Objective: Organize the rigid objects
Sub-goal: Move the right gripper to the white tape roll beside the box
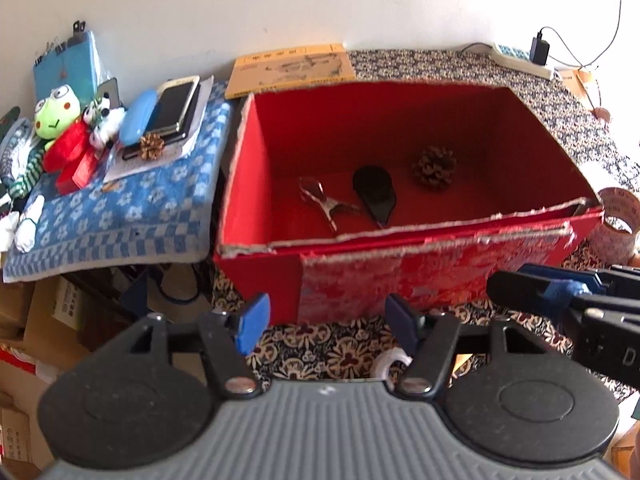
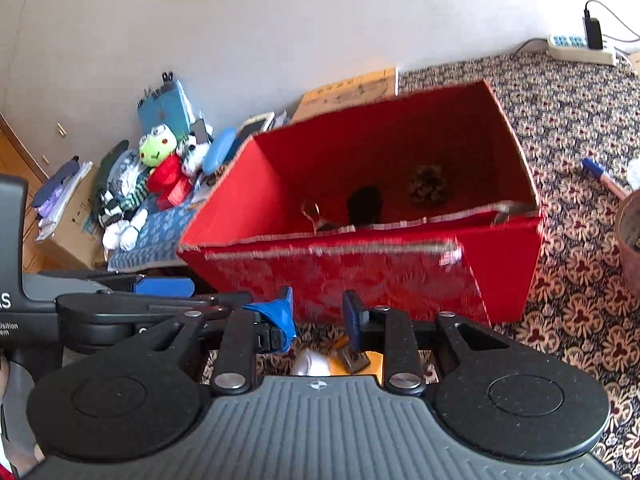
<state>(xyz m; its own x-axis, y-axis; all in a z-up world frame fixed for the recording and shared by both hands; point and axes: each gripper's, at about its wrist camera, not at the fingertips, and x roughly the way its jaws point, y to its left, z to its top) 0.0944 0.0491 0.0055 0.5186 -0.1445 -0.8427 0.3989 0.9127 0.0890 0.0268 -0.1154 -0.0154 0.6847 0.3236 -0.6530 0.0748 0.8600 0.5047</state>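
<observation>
**White piece sitting right under the right-hand jaws**

The red box [image 1: 440,276] is standing on the table [image 2: 560,280], already holding a pinecone [image 1: 434,168], a black case-like thing [image 1: 374,194] and a patterned clip [image 1: 320,200]. What is waiting, as I am reading it, is the small white object [image 2: 312,362] lying between the box's near wall and the table's near edge, with a small dark piece [image 2: 354,356] just beside it (neither is sharp enough to name).

The right gripper [image 2: 318,312] is hanging directly over the white object, its jaws narrowly parted and pinching nothing. The left gripper [image 1: 326,320] is hovering just beside it, jaws spread wide and empty, with the white object showing off toward its right finger. So the right hand is looking nearer, and the reach is pointing down and back from the fingertips, not forward. I cannot tell the object's long axis.
</observation>
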